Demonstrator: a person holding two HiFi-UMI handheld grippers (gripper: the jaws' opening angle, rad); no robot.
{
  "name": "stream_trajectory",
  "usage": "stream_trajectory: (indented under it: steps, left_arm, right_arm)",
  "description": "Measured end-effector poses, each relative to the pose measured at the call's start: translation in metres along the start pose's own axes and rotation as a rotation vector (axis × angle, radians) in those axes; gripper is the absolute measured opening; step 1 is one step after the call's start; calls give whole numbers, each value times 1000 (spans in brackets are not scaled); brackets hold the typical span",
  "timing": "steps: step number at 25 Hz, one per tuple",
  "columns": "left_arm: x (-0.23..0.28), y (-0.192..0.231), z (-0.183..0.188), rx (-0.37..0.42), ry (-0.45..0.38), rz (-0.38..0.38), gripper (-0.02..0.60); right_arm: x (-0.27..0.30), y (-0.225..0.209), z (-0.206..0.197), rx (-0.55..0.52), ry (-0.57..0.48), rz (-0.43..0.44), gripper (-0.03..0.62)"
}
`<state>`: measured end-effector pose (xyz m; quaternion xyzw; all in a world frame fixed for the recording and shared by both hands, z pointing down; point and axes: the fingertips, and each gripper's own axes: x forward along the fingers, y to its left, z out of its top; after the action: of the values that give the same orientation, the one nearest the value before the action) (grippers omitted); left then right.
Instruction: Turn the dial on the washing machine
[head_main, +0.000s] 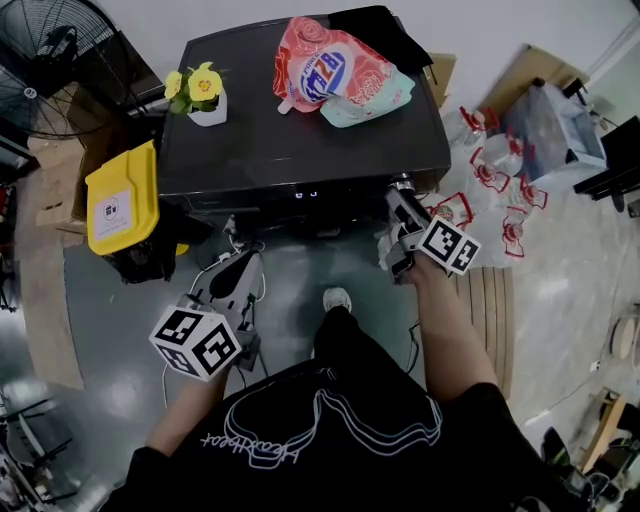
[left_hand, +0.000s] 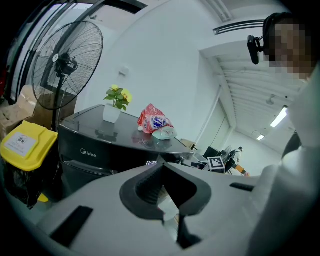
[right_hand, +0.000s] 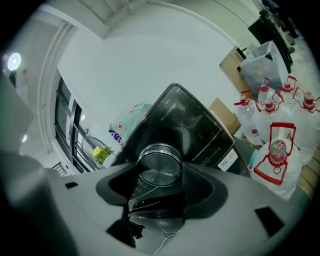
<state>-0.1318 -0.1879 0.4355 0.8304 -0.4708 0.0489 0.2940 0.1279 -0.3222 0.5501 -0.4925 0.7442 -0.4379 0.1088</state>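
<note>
The black washing machine (head_main: 300, 150) stands in front of me, and it also shows in the left gripper view (left_hand: 85, 150). Its round silver dial (right_hand: 159, 167) sits on the front panel at the right. My right gripper (right_hand: 160, 184) has a dark pad against each side of the dial, so it is shut on it. In the head view the right gripper (head_main: 402, 190) reaches under the machine's front right edge and hides the dial. My left gripper (head_main: 240, 265) hangs low in front of the machine, away from it. Its jaws (left_hand: 162, 167) meet at the tips and hold nothing.
A potted yellow flower (head_main: 205, 95) and detergent refill bags (head_main: 330, 65) lie on the machine's top. A yellow-lidded bin (head_main: 122, 200) and a floor fan (head_main: 50, 60) stand to the left. Water jugs in bags (head_main: 495, 180) crowd the floor to the right. My foot (head_main: 337, 298) is near the machine.
</note>
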Motion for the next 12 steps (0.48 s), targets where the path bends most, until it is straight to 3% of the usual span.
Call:
stream_trajectory:
  steps: [6,12]
  left_arm:
    - [1,2,2,10,-10,2,5]
    - [1,6,4,16,-12,10,5]
  right_arm:
    - [0,-2,-1,110,-17,30,281]
    - [-2,-5,-3,365,-51,61,281]
